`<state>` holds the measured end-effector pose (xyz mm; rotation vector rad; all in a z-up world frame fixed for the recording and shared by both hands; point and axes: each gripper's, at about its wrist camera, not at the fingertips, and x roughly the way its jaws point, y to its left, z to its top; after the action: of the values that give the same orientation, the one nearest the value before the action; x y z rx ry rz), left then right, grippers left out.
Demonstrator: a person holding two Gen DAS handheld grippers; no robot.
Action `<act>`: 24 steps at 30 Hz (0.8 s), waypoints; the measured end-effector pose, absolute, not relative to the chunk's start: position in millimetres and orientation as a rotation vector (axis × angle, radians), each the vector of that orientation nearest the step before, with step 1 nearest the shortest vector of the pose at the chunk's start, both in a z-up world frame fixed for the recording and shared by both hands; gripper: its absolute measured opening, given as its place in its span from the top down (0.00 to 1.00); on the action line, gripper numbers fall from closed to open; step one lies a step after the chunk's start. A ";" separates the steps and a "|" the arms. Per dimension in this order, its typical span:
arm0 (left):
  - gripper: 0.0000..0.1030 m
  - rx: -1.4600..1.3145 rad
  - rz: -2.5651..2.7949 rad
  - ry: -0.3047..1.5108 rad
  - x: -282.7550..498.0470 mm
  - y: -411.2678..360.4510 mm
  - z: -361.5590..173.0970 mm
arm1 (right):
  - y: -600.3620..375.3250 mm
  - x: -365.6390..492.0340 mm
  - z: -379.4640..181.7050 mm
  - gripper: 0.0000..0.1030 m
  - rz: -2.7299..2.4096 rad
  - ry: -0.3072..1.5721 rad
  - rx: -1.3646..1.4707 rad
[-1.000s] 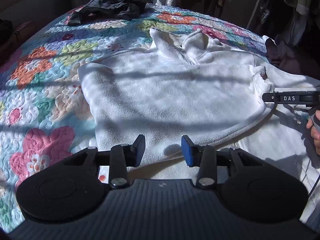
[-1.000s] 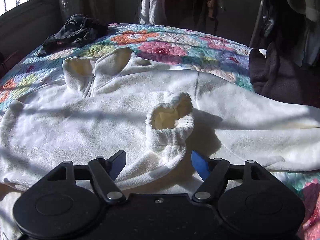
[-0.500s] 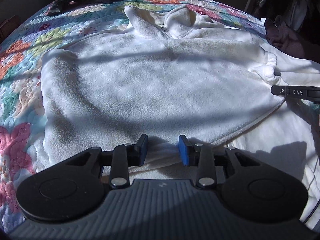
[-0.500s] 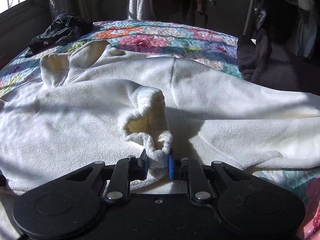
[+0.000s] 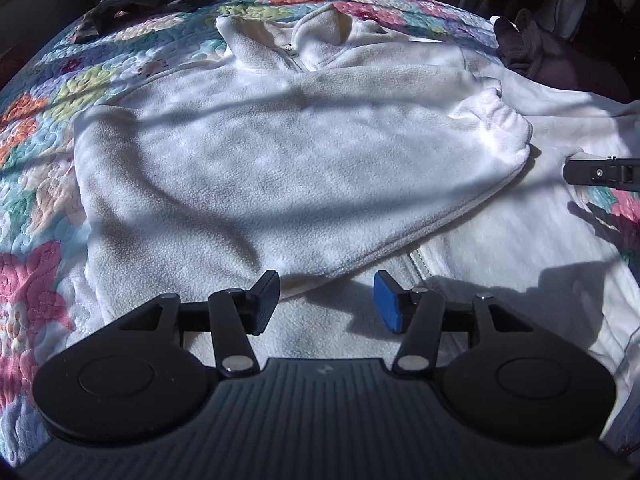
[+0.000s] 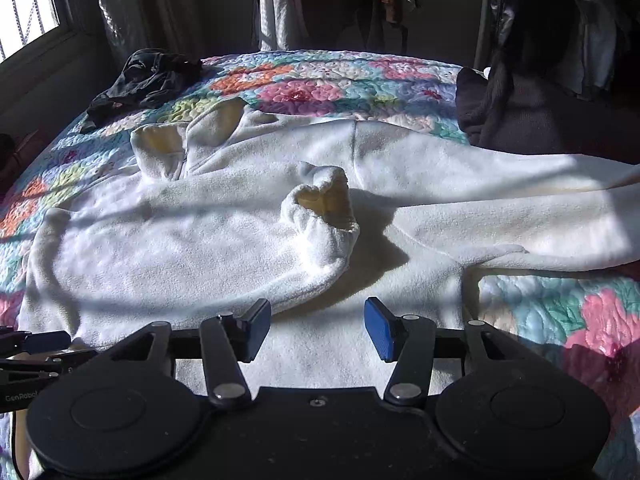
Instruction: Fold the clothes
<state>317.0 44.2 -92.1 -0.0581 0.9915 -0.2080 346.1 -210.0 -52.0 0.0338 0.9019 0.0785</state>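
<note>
White fleece pullover (image 5: 280,168) lies spread across the middle of the floral quilt (image 5: 52,92), one sleeve folded over the chest with its cuff (image 6: 324,216) at frame centre. Left gripper (image 5: 326,302) and right gripper (image 6: 318,328) both stand spread and empty, low in frame above the hem. Dark garment (image 6: 148,76) sits upper left.

black grippers (image 5: 326,300), blue fingertip pads (image 6: 380,328)

Hard sunlight from the window (image 6: 28,20), striped shadows, dim background, fisheye-bent edges.
</note>
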 end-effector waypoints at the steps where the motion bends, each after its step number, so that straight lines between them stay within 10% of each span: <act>1: 0.48 -0.061 -0.227 0.982 314.1 38.5 -86.4 | -212.3 339.8 -47.3 0.45 0.077 0.903 0.030; 10: 0.38 0.029 -0.385 0.880 280.5 -51.2 -42.2 | -269.0 276.1 -4.3 0.27 0.075 0.758 -0.044; 24: 0.31 0.466 -0.596 0.864 275.1 -197.1 -11.0 | -405.8 223.8 21.1 0.27 0.116 0.693 0.034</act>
<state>275.1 -197.1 -11.0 0.4659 0.8644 -0.5964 223.8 -405.8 21.1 0.0336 0.6931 0.1162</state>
